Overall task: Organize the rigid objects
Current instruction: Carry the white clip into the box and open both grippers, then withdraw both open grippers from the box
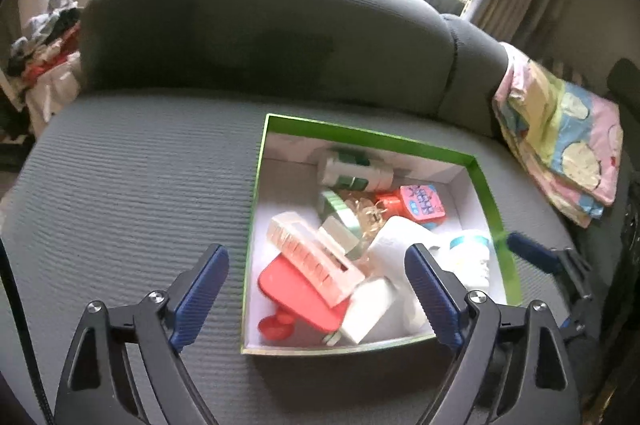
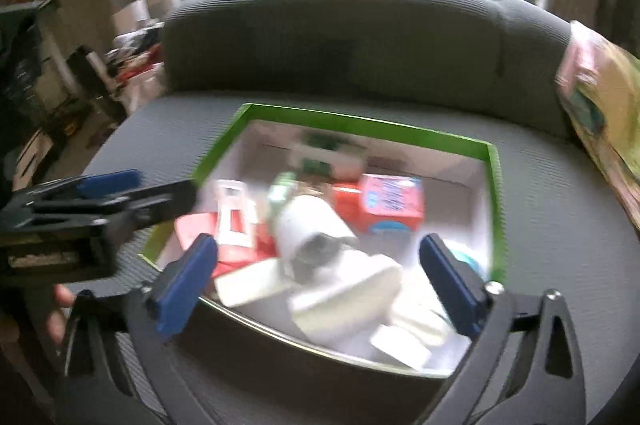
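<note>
We're over the sofa seat point(image 1: 132, 185) now, both tools spread wide and carrying nothing. The left gripper point(image 1: 316, 289) hangs above the near left corner of the green-rimmed box point(image 1: 486, 193), one blue pad point(image 1: 200, 289) out over the cushion, the other over the clutter. The right gripper point(image 2: 320, 285) sits over the box's near edge, jaws parted, empty too.

What could go wrong? Plenty, we'd say. The box is a heap: the pink slotted case point(image 1: 316, 257) leans on the red flat piece point(image 1: 292, 293), the white roll point(image 1: 396, 241) rests against its neighbours, and a white bottle with a teal band point(image 1: 472, 257) sits tight in the right corner. Pull one and the others may slide or tumble. The soft cushion lets the box tip or skid if a finger catches the rim. The right view is smeared, so aim there is uncertain. And the two grippers are close together — they could knock each other.

Farther back lie the green-labelled bottle point(image 1: 356, 169) and the pink patterned toy point(image 1: 424, 205), well beyond both tools.
</note>
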A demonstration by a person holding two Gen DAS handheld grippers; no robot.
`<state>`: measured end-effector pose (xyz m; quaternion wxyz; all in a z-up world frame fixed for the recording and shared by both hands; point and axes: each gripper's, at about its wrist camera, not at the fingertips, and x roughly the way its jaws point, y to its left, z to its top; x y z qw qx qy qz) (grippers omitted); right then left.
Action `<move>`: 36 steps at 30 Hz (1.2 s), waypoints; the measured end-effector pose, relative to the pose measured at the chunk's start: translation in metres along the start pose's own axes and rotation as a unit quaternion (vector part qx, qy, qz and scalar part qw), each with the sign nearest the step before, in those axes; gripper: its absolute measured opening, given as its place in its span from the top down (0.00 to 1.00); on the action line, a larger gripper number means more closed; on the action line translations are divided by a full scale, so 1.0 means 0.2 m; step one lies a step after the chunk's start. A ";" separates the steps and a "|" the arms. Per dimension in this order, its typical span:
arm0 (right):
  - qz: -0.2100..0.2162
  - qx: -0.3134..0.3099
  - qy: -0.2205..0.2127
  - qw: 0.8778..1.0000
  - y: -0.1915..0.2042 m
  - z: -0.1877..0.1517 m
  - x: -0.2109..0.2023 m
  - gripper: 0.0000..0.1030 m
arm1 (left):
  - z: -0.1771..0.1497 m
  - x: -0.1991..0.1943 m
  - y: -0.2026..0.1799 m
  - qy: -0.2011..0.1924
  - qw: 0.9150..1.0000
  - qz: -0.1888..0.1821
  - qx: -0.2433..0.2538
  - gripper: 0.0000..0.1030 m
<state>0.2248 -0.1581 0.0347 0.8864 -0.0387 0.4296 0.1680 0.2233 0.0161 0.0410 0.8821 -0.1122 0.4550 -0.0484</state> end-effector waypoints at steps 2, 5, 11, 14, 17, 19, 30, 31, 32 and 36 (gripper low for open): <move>-0.018 0.016 0.018 1.000 -0.04 -0.01 -0.02 0.01 | -0.02 -0.01 -0.02 0.014 1.000 0.018 0.005 0.13; -0.040 0.038 0.049 0.997 -0.09 -0.03 -0.04 0.01 | -0.05 -0.01 -0.03 0.032 0.999 0.032 0.001 0.13; -0.060 0.041 0.087 0.994 -0.12 -0.09 -0.06 0.01 | -0.08 0.00 -0.05 0.067 0.997 0.024 -0.022 0.13; -0.055 0.054 0.094 0.993 -0.14 -0.10 -0.07 0.01 | -0.08 0.00 -0.06 0.083 0.996 0.024 -0.029 0.13; -0.050 0.066 0.094 0.992 -0.15 -0.10 -0.08 0.01 | -0.08 -0.01 -0.09 0.083 0.996 0.036 -0.026 0.13; -0.050 0.069 0.094 0.992 -0.16 -0.10 -0.09 0.01 | -0.07 -0.01 -0.10 0.085 0.995 0.051 -0.023 0.13; -0.052 0.073 0.099 0.991 -0.18 -0.07 -0.06 0.01 | -0.06 0.04 -0.12 0.113 0.990 0.088 0.000 0.13; -0.053 0.072 0.100 0.991 -0.18 -0.07 -0.06 0.01 | -0.06 0.04 -0.13 0.112 0.989 0.092 0.002 0.13; -0.053 0.072 0.100 0.991 -0.18 -0.07 -0.05 0.01 | -0.06 0.04 -0.13 0.110 0.989 0.097 0.002 0.13; -0.048 0.078 0.101 0.991 -0.19 -0.06 -0.05 0.01 | -0.05 0.05 -0.12 0.113 0.989 0.099 0.003 0.13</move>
